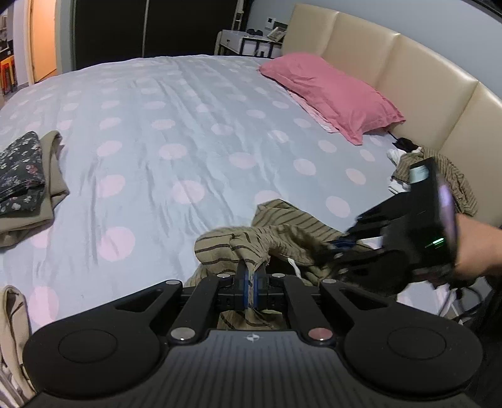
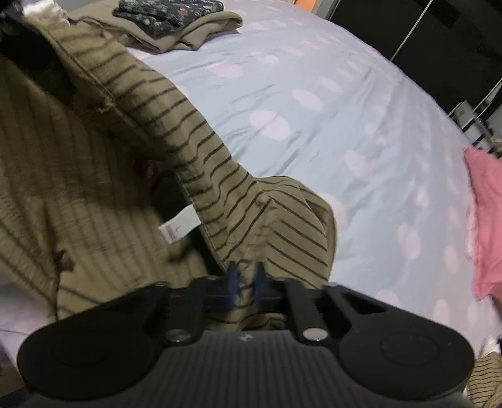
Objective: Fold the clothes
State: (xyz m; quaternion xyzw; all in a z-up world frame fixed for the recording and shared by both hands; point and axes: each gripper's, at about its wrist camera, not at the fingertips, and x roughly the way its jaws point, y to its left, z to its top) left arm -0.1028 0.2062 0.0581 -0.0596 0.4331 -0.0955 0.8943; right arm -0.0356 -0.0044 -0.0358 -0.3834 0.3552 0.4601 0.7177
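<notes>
Both grippers angle down over the bed (image 1: pixel 188 110). The left gripper (image 1: pixel 251 284) has its jaws clenched on the striped olive shirt (image 1: pixel 282 232); the right gripper (image 2: pixel 246 276), in the person's hand (image 1: pixel 477 248), pinches a nearby fold, lifting the shirt off the bedspread.

A wide bed (image 1: pixel 175 119) stretches ahead of the claw, its pale blue cover dotted with pink circles. Beyond it to the right, a pink pillow (image 1: pixel 329 94) lies against a padded cream headboard (image 1: pixel 392 62). Straight ahead past the far edge stands a dark wardrobe (image 1: pixel 150 28). A white side table (image 1: pixel 248 42) sits between wardrobe and headboard. Far left, an orange-lit doorway (image 1: pixel 42 37) glows.
</notes>
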